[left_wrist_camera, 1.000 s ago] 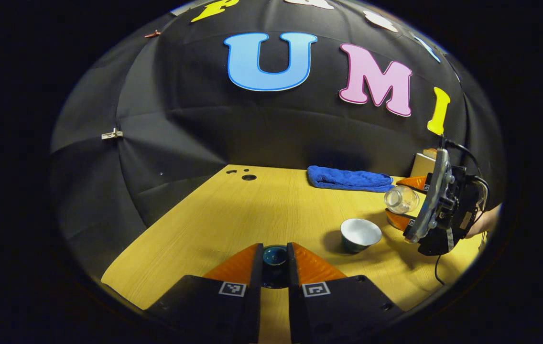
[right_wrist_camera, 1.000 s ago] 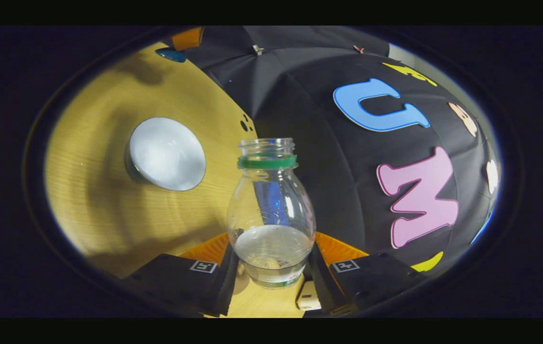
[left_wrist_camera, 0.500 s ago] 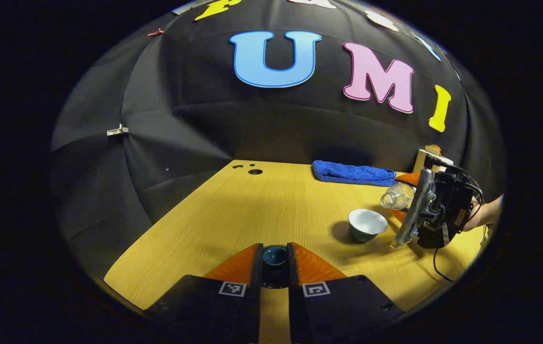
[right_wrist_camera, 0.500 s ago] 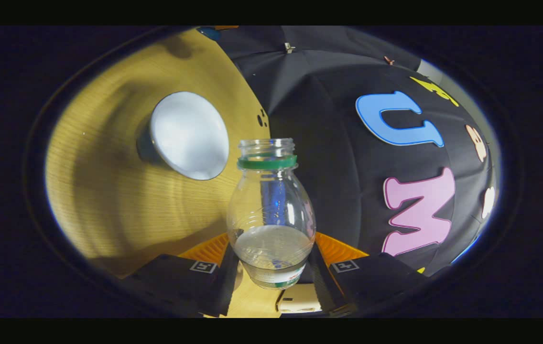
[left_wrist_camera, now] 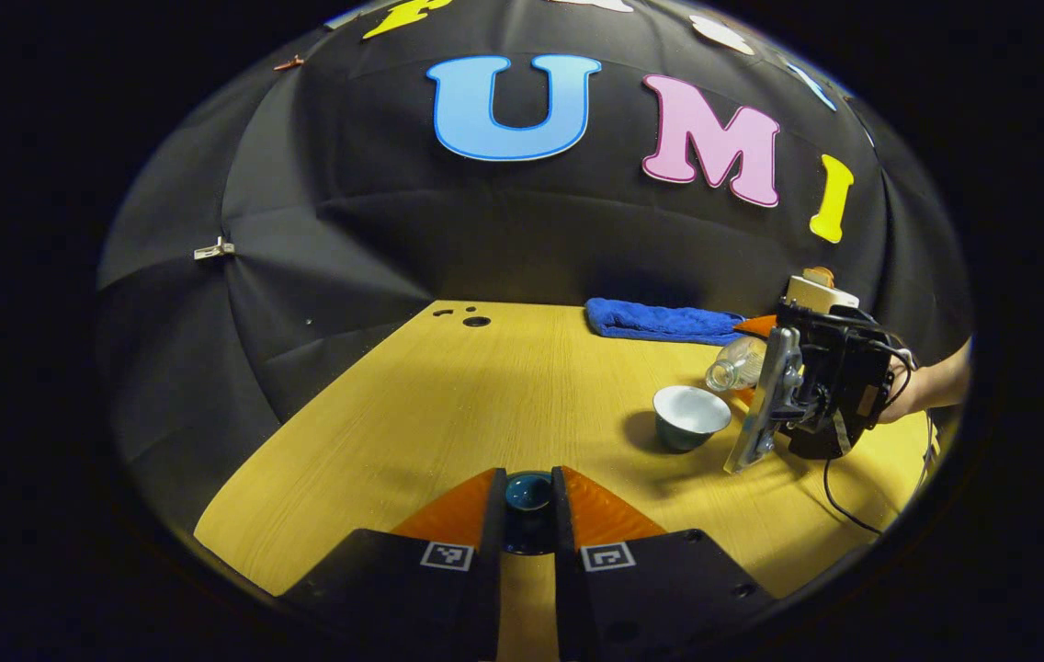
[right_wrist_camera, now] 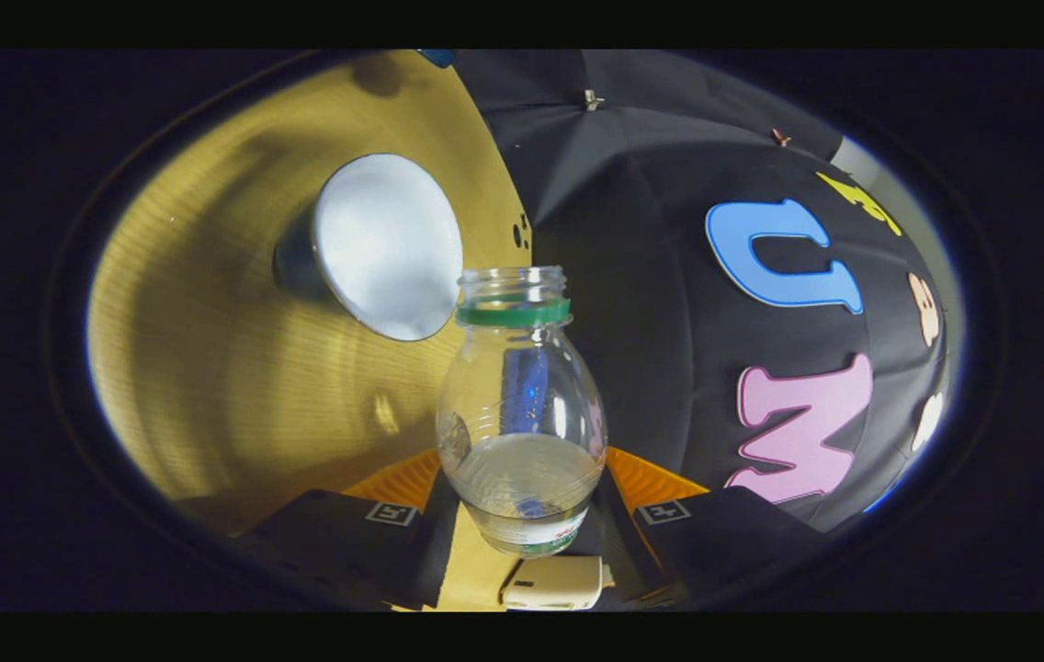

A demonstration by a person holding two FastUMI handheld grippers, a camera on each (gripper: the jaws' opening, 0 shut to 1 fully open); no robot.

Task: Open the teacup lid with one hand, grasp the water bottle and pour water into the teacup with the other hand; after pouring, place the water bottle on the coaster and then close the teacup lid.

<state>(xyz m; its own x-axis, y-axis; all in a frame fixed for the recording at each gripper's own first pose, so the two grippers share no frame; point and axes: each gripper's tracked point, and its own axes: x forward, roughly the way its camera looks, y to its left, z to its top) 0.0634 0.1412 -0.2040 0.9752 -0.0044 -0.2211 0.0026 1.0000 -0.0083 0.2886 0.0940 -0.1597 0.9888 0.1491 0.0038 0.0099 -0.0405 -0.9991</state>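
Left gripper view: left gripper (left_wrist_camera: 528, 515) clamped on teacup lid (left_wrist_camera: 528, 494).
Right gripper (right_wrist_camera: 522, 515): clamped on water bottle (right_wrist_camera: 522, 405), tilted mouth-first toward open teacup (right_wrist_camera: 384, 246).

Recording booth, black cloth wall (left_wrist_camera: 412, 248), wooden table (left_wrist_camera: 485, 395)

On the surface (left_wrist_camera: 485, 395) the teacup (left_wrist_camera: 690, 416) stands toward the right, the towel (left_wrist_camera: 660, 321) behind it by the wall. The tilted water bottle (left_wrist_camera: 735, 365) hangs just right of the teacup, mouth toward it.
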